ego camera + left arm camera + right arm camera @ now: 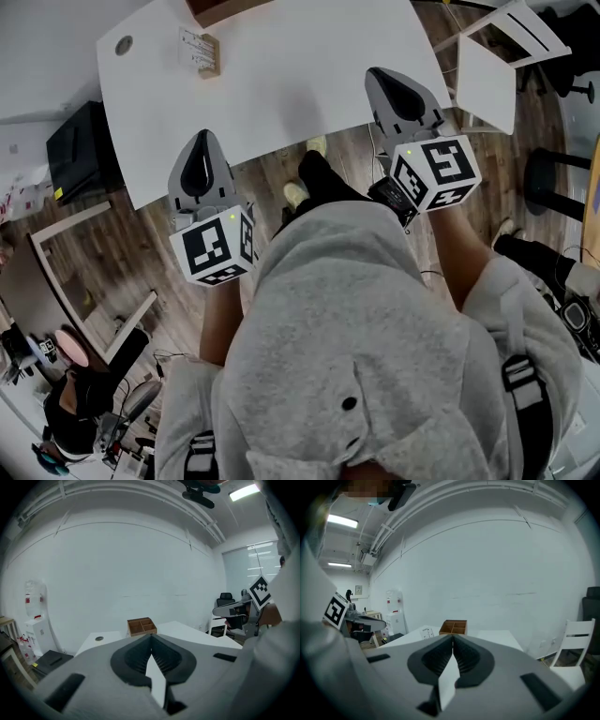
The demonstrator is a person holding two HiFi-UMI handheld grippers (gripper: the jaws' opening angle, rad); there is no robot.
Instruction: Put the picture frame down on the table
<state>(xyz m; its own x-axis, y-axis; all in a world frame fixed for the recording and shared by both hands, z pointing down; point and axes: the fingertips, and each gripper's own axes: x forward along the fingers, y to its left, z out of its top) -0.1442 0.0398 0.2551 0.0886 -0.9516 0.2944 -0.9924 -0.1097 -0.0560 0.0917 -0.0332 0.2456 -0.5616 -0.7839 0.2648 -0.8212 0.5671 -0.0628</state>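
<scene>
- I am holding the left gripper [202, 141] with its jaws pressed together and nothing between them. Its tip is sitting at the near edge of the tabletop [309, 66].
- I am holding the right gripper [380, 80] the same way, jaws together and empty, over the near right part of the tabletop.
- The frame [200, 52] is resting on the tabletop, toward its far left. It is ahead of the left gripper, well apart from both, and farther from the right one, off to that gripper's left.
- I am not able to tell from up here whether the frame is lying flat or propped upright. I am only seeing a pale face with a wooden edge along one side.
- With the frame on the tabletop and neither gripper holding it, I am judging that this fits two cases: a frame already set down, or one waiting there to be laid flat.
- I am judging the main risk to be closed jaws going in blind. A shut tip reaching the frame would be pushing it rather than taking it, sliding it toward the box [225, 7] just beyond or tipping it if it is upright.
- A low gripper could also be catching the near edge and jolting the tabletop.
</scene>
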